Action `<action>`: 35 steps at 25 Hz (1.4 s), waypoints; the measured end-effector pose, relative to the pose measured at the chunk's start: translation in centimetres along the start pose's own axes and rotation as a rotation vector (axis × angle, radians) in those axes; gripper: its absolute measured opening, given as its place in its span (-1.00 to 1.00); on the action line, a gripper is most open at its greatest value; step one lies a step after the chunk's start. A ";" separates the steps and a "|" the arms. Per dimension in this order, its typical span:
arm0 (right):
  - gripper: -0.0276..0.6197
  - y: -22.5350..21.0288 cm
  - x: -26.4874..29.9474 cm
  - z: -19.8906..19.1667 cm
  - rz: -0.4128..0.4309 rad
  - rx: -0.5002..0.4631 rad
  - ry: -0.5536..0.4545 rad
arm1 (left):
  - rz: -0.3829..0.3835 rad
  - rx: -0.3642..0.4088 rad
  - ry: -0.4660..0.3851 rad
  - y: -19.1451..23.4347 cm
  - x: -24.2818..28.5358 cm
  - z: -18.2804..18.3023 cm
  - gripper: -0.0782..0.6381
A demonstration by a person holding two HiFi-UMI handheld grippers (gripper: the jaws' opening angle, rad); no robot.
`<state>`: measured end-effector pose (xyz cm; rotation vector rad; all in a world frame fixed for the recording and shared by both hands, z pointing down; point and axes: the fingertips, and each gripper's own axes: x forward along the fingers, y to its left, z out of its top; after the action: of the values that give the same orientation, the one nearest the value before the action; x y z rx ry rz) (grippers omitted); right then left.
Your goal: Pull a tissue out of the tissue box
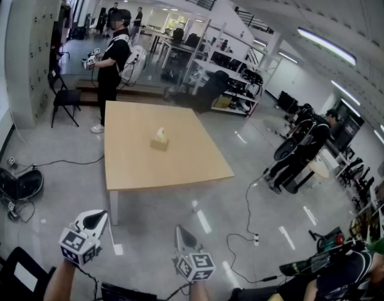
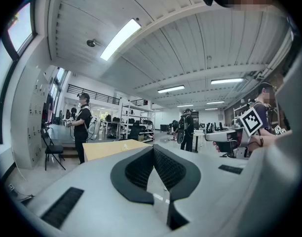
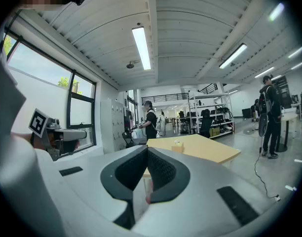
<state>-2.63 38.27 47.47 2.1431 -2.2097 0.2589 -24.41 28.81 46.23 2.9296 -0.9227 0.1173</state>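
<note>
A tan tissue box [image 1: 159, 143] with a white tissue sticking up stands near the middle of a light wooden table [image 1: 179, 168], a few steps ahead of me. Both grippers hang over the floor, well short of the table's near edge. My left gripper [image 1: 103, 215] is shut with nothing in it, and so is my right gripper [image 1: 179, 229]. In the left gripper view the pads meet at the tip of the left gripper [image 2: 153, 149], with the table [image 2: 111, 148] far beyond. Past the shut right gripper [image 3: 147, 149] the box [image 3: 178, 145] shows small on the table [image 3: 210, 152].
A person in black [image 1: 113, 52] holding grippers stands at the table's far side, beside a folding chair [image 1: 65, 99]. More people [image 1: 302, 146] stand at the right. Cables [image 1: 248, 231] trail over the floor, and shelving [image 1: 233, 74] lines the back.
</note>
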 end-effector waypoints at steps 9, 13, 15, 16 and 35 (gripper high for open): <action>-0.88 -1.0 -0.1 -0.4 0.012 0.035 -0.001 | 0.000 -0.020 -0.003 -0.6 0.7 -0.7 -0.76; -0.88 -1.5 -0.1 -0.5 0.022 0.044 0.007 | -0.002 -0.026 0.002 -1.0 1.2 -0.4 -0.76; -0.88 -1.6 -0.1 -0.4 0.030 0.060 0.005 | -0.001 -0.026 0.002 -1.2 1.3 -0.5 -0.76; -0.88 -1.6 -0.2 -0.4 0.032 0.059 0.004 | 0.005 -0.023 -0.001 -1.3 1.4 -0.4 -0.76; -0.88 -3.6 1.5 -1.4 0.065 0.024 0.042 | 0.035 -0.056 0.005 -1.8 4.2 -2.1 -0.76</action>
<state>0.83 36.96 49.38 2.0593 -2.2675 0.3316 -20.03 28.11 48.59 2.8618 -0.9604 0.0982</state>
